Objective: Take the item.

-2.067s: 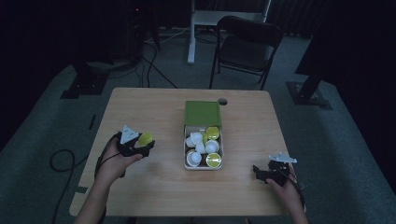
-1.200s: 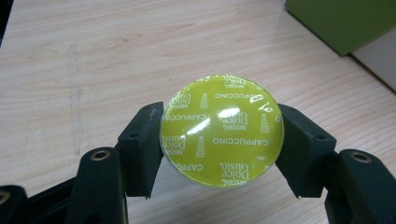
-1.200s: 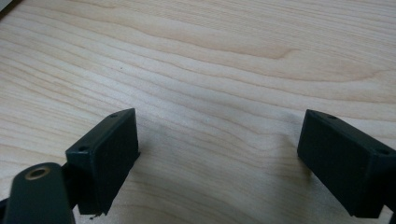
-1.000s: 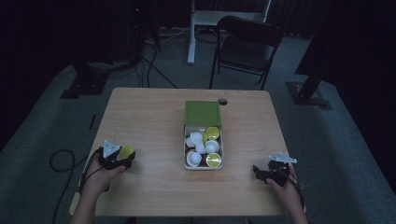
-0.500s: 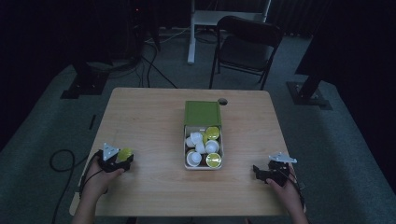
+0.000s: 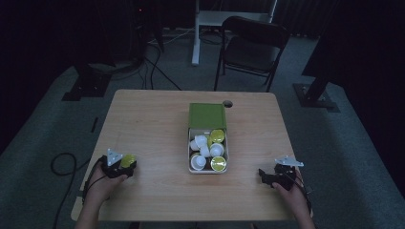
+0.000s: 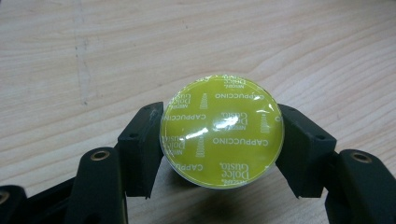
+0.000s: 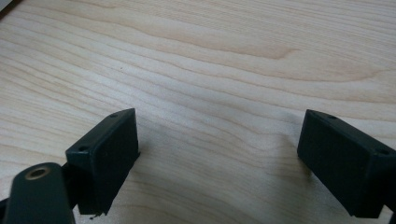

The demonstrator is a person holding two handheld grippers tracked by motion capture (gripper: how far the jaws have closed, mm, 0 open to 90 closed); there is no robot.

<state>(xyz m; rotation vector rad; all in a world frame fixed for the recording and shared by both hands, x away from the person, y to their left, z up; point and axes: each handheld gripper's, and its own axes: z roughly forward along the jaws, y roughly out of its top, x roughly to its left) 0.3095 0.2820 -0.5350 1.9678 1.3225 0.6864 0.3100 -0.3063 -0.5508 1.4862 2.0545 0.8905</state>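
My left gripper (image 6: 125, 164) is low over the table's front left, shut on a yellow-lidded coffee capsule (image 6: 127, 160). Seen in the left gripper view, that capsule (image 7: 222, 130) has "Dolce Gusto Cappuccino" on its foil and both black jaws press its sides, just above the wood. My right gripper (image 6: 263, 175) rests near the front right of the table, open, and the right gripper view has bare wood between its wide-apart jaws (image 8: 219, 158). A green box (image 6: 207, 138) at the table's middle holds several white and yellow capsules.
The wooden table (image 6: 157, 119) has a small round hole (image 6: 228, 103) behind the box. A black folding chair (image 6: 253, 47) and a white desk frame (image 6: 200, 28) stand beyond the far edge. Cables lie on the floor at the left (image 6: 62, 164).
My left gripper has carried the yellow capsule from beside the box toward the table's front left and lowered it. The right gripper has stayed put.
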